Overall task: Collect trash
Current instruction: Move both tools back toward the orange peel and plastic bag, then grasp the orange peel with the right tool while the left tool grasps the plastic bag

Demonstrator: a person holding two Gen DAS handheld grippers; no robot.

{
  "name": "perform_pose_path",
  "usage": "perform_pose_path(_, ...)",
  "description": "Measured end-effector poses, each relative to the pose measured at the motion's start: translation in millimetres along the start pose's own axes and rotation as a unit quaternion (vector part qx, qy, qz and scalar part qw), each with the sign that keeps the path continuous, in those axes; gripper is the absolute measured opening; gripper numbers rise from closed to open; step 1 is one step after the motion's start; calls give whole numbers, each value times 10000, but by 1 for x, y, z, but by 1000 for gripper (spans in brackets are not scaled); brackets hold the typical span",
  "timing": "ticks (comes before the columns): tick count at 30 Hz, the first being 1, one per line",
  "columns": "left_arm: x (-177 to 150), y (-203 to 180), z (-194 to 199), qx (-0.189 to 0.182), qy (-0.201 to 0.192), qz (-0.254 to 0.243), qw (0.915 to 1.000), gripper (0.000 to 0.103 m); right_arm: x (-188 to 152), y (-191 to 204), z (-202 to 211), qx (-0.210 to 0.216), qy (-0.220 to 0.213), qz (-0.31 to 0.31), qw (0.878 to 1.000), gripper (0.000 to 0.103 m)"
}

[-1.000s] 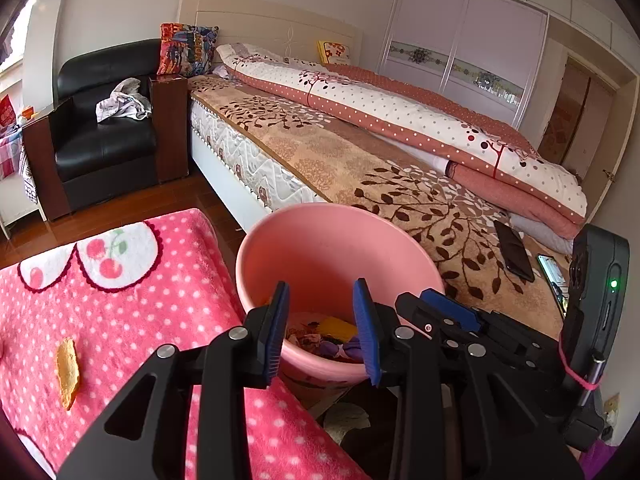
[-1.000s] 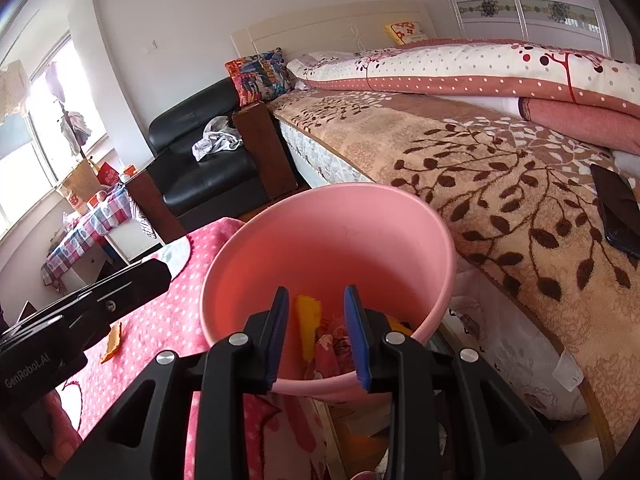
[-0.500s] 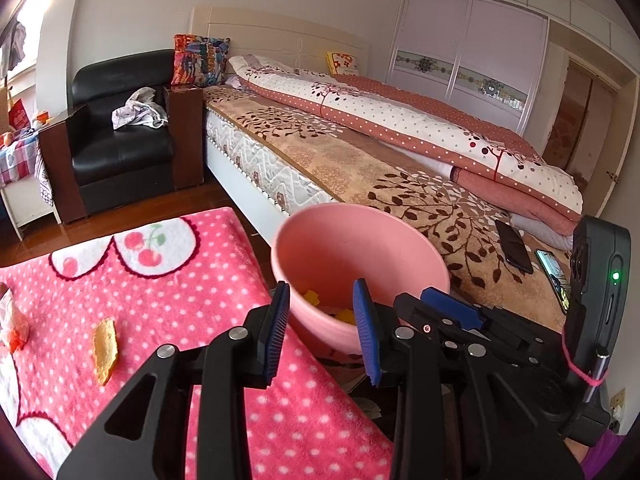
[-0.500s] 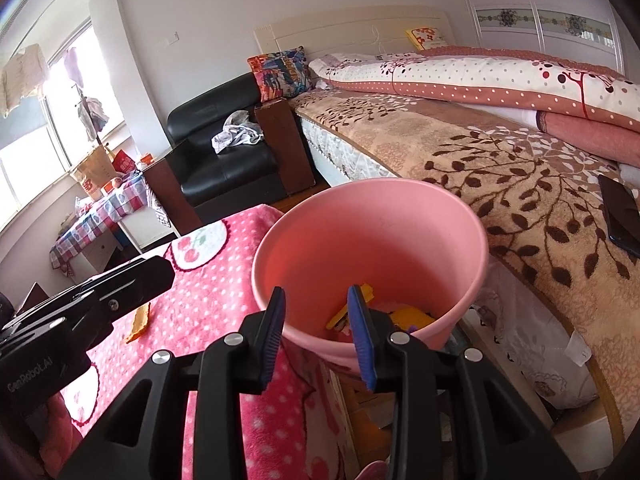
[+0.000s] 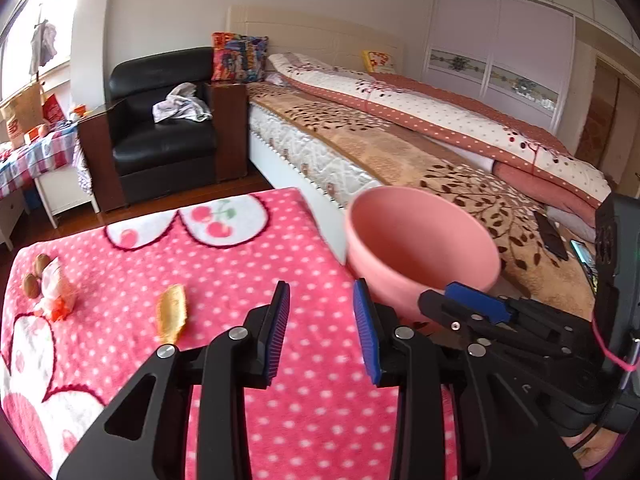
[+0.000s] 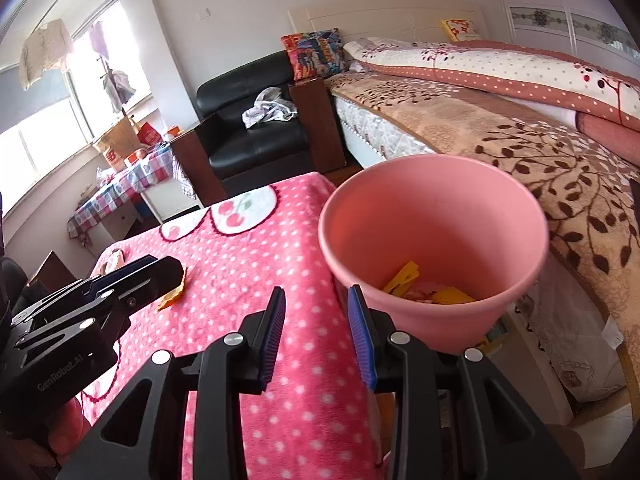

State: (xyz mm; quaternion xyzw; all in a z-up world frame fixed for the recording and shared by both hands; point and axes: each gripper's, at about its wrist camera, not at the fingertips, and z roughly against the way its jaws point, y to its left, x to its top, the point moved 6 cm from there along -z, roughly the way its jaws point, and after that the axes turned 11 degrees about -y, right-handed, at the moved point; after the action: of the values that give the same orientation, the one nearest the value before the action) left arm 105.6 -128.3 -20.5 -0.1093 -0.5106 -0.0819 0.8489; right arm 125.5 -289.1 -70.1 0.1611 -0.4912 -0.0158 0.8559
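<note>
A pink bin [image 6: 434,236] stands beside the right edge of the pink dotted blanket [image 6: 256,264] and holds yellow scraps [image 6: 404,278]. It also shows in the left wrist view [image 5: 420,252]. An orange peel [image 5: 171,313] lies on the blanket, left of my left gripper [image 5: 321,312]. A wrapper with two nuts [image 5: 50,284] lies at the far left. My left gripper is open and empty above the blanket. My right gripper [image 6: 316,320] is open and empty at the bin's near left side.
A bed [image 5: 400,148] with a brown leaf cover runs behind the bin, with phones [image 5: 554,234] on it. A black armchair [image 5: 160,136] holding a cloth stands at the back. A checked side table [image 5: 36,156] is at the far left.
Both grippers have pulled back and swung left from over the bin toward the blanket. The peel and the wrapper with nuts have come into view. Both grippers stay open.
</note>
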Motion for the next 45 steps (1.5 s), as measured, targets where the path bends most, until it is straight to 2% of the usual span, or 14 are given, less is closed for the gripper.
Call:
perform_pose_path(9, -8, 90, 17, 812, -35, 538, 9952, 33, -11, 46, -23, 331, 245, 223, 9989, 32)
perform_pose_path(14, -14, 149, 28, 1341, -3, 901, 9869, 33, -18, 78, -41, 570, 421, 395, 9967, 32)
perform_pose_path(22, -20, 228, 45, 1936, 15, 1497, 9696, 33, -30, 135, -78, 1008, 719, 589, 9906, 38)
perform_pose_path(26, -24, 253, 42, 2018, 122, 1749, 9636, 33, -38, 158, -96, 1169, 906, 701, 9865, 40)
perform_pose_path(35, -32, 295, 16, 2269, 302, 2181, 9487, 34, -44, 180, -134, 1063, 1088, 811, 9850, 47)
perform_pose_path(36, -34, 298, 14, 2284, 302, 2194, 9480, 45, -45, 181, -139, 1027, 1097, 835, 9851, 49)
perform_pose_path(40, -39, 298, 9, 2197, 282, 2195, 9501, 54, -51, 185, -152, 926, 1184, 895, 9846, 49)
perform_pose_path(45, -39, 291, 2, 1951, 268, 2145, 9567, 54, -55, 188, -156, 952, 1246, 889, 9836, 48)
